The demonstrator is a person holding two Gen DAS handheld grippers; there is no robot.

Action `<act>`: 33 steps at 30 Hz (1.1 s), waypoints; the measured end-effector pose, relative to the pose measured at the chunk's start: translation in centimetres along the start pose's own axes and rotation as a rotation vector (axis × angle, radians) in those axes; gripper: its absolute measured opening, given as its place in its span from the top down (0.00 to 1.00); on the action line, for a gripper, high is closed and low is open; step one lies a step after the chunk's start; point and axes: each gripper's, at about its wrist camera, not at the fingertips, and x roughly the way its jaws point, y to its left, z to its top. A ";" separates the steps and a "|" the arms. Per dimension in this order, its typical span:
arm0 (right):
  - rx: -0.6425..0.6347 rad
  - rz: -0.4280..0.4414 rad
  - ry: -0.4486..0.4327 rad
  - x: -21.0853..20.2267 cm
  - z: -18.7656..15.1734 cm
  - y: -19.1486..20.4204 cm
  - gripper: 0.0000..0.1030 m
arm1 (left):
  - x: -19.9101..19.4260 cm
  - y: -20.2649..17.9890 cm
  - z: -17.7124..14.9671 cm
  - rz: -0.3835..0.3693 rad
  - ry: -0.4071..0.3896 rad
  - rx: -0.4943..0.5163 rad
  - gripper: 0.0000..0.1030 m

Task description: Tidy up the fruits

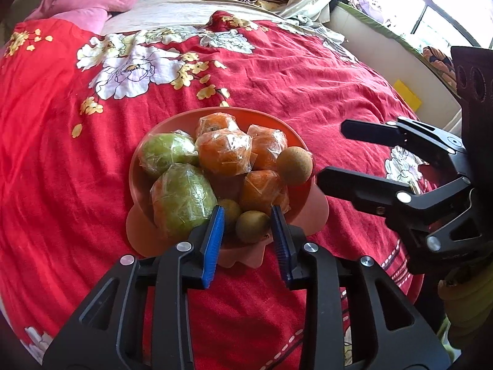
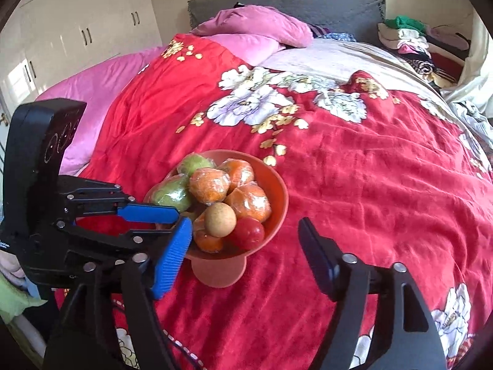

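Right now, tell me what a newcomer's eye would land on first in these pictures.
First, the orange footed bowl in the middle of the red floral bedspread, heaped with plastic-wrapped orange fruits, two wrapped green ones and small brown fruits. Next, the two black tools flanking it: the left tool at its near rim, the right tool open beside it.

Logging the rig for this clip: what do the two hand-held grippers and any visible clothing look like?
Both hand-held grippers, left and right, are black plastic scissor-linkage frames with silver rivets and ribbed blue finger pads. A light green sleeve shows behind the left one.
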 end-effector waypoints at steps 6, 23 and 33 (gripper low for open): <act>0.030 -0.040 -0.050 -1.8 0.2 -0.5 0.13 | -0.8 -0.4 0.1 0.008 -0.020 -0.001 0.69; 0.030 -0.139 -0.134 -6.4 -0.2 1.8 0.05 | -6.9 -0.4 -1.0 0.078 -0.138 -0.052 0.34; -0.006 -0.166 -0.153 -8.3 -1.1 4.3 0.05 | -10.1 -0.6 -2.5 0.141 -0.192 -0.090 0.13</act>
